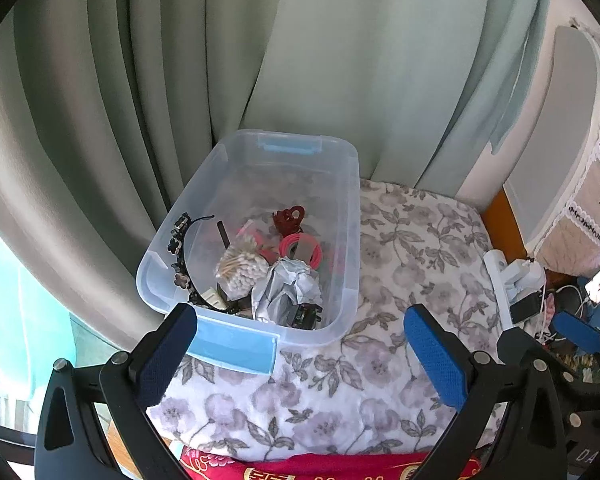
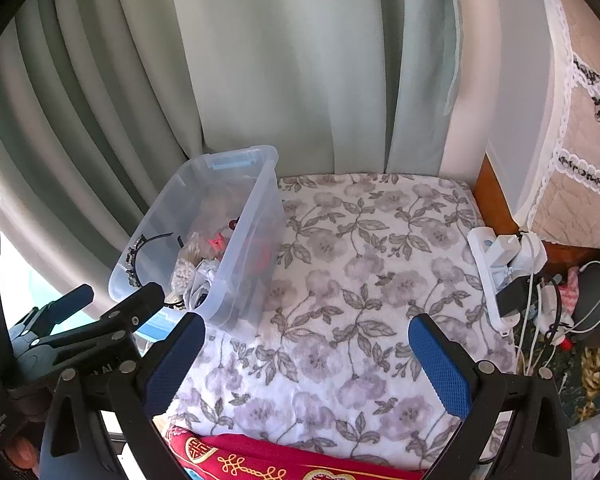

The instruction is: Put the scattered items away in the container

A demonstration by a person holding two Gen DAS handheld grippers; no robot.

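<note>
Clear plastic container (image 1: 342, 216), trimmed with blue latches, sat at the left rear of a floral-covered cushion (image 1: 400, 280), against pale green curtains (image 1: 140, 80). Inside lay a black flowered headband (image 1: 180, 254), a bag of cotton swabs (image 1: 242, 266), crumpled silver wrapping (image 1: 288, 290), red hair ties (image 1: 300, 250) and a dark red claw clip (image 1: 288, 218); smaller pieces beneath them were hard to make out. From the right wrist view, the container's frosted wall blurred most of its contents. Both tools hovered near the cushion's front edge, the left gripper (image 1: 300, 350) and right gripper (image 2: 306, 360) with fingers spread wide and holding nothing. A white power strip (image 2: 496, 276) with tangled cables lay off the cushion's right side, partly cut off. A red embroidered cloth (image 2: 260, 462) showed only at the bottom edge.
</note>
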